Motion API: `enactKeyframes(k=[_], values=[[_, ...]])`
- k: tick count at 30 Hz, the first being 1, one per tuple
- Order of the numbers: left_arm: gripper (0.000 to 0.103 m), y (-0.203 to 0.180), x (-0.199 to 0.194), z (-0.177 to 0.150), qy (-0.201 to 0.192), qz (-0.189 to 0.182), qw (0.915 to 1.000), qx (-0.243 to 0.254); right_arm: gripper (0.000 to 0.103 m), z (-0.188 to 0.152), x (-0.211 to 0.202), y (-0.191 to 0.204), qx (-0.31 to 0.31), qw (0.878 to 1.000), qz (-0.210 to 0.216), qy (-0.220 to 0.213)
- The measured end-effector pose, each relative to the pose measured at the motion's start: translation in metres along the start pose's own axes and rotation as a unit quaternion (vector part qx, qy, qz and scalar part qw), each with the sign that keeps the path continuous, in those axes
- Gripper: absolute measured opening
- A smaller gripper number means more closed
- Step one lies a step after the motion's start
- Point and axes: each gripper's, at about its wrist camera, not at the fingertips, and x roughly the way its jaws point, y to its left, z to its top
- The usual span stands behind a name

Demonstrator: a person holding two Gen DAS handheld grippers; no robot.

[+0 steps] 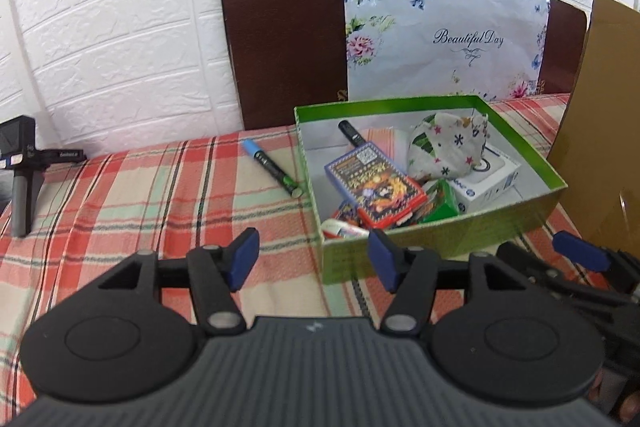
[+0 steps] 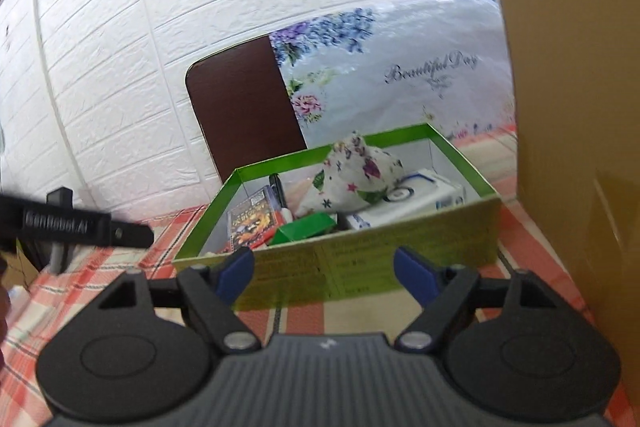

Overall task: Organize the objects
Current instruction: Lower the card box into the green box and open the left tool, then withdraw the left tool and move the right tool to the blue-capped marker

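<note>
The floral sheet (image 1: 448, 39) leaning on the wall reads "Beautiful Day" in script. A black bar (image 2: 72, 225) at the left of the right wrist view carries "GenRobot.AI". Print on the card box (image 1: 374, 183) and the green box (image 2: 340, 267) front is too small to read.

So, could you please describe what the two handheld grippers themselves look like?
Both match: the left gripper and right gripper each have a ribbed dark grey body, black linkage arms with round silver pivot pins, two black discs at the sides, and blue pads on the fingers. White lettering marks the left gripper's side in the right wrist view.
</note>
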Motion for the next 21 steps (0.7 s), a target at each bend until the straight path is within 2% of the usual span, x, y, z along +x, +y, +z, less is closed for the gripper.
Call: enactKeyframes(k=[10, 21], values=[[0.066, 0.018, -0.014, -0.029, 0.02, 0.016, 0.9995, -0.016, 0.082, -0.004, -0.026, 0.017, -0.002, 1.0, 0.009, 0.004], [0.072, 0.053, -0.021, -0.05, 0.023, 0.025, 0.9989, -0.031, 0.082, -0.015, -0.028, 0.059, -0.054, 0.998, 0.02, 0.013]])
